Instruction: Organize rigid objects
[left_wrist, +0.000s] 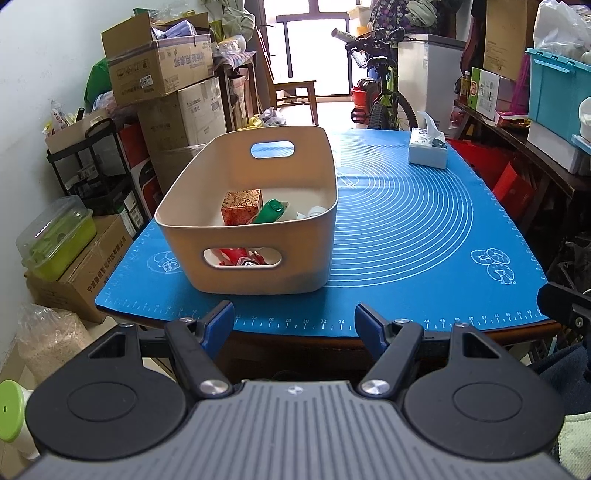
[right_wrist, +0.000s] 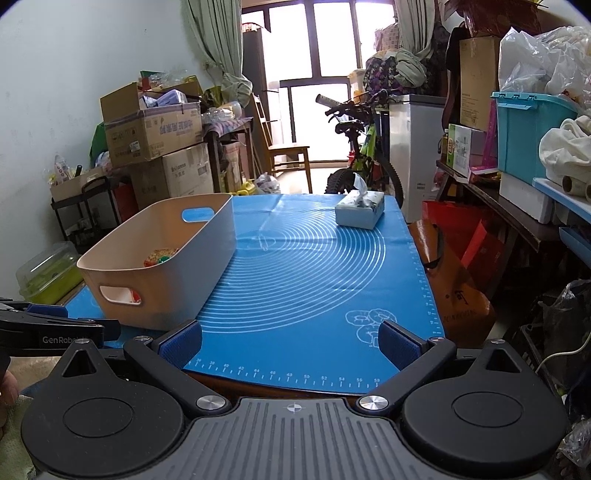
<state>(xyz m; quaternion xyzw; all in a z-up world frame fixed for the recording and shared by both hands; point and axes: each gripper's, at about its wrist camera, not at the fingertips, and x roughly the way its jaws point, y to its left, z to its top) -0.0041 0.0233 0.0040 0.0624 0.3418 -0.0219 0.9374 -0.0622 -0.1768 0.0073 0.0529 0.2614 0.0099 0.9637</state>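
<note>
Since both tools hang empty at the table's (left_wrist: 424, 325) near edge, the beige bin (left_wrist: 258, 275) decides matters; left of centre, long axis running away, it fronts the left hand-held gripper (left_wrist: 294, 320), jaws apart; the right hand-held gripper (right_wrist: 290, 343), likewise agape, sits farther.

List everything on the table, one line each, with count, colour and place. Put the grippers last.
silicone mat: one, blue with white rings, covering the tabletop
storage bin: one, beige, with handle cut-outs, on the mat's left side
patterned box: one, red and gold, inside the bin
green bottle: one, green, lying in the bin beside the box
red packet: one, red, seen through the bin's near handle hole
tissue box: one, white and blue, far right corner of the mat
left gripper: one, black with blue pads, open, empty, at the near edge
right gripper: one, black with blue pads, open, empty, at the near edge
</note>
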